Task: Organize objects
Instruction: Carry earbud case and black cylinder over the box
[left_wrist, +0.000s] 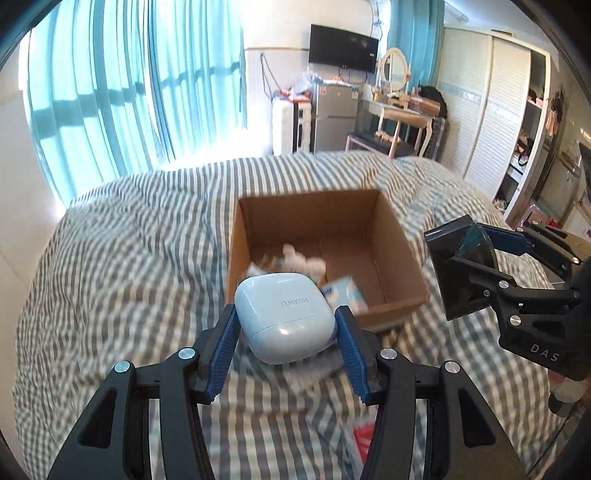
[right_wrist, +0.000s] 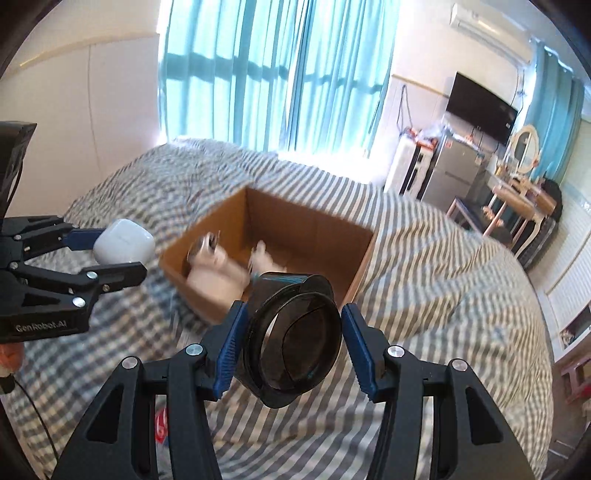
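The left tool (left_wrist: 286, 345) is clamped on a pale blue-white earbud case (left_wrist: 284, 317), a smooth, glossy, rounded pebble with a lid seam and faint lettering. It is held above the striped bed cover (left_wrist: 129, 258), just short of the near wall of the cardboard box (left_wrist: 391, 236). Ribbed blue pads (left_wrist: 225, 350) press its two curved sides, so the hold looks only moderately secure; slick plastic on a rounded form could squirt out if tilted. The sensible way to finish this step, I judge, is to carry it level over the near wall, lower it inside, and only then part the jaws.

The box sits toward the middle of the bed, open-topped, matte brown corrugated board with thin, soft walls. Blurred items already lie in it: something cream and rounded, some white pieces, a small blue-white packet.

To the right, the right tool (right_wrist: 291, 341) is clamped on a dark object (right_wrist: 295, 332) of translucent smoky plastic, a round ring-like face on a boxy body, also glossy. It hangs just beside the box's near right corner. Bringing the two loads in one after the other would avoid a collision and keep the light box from being nudged across the soft cover.
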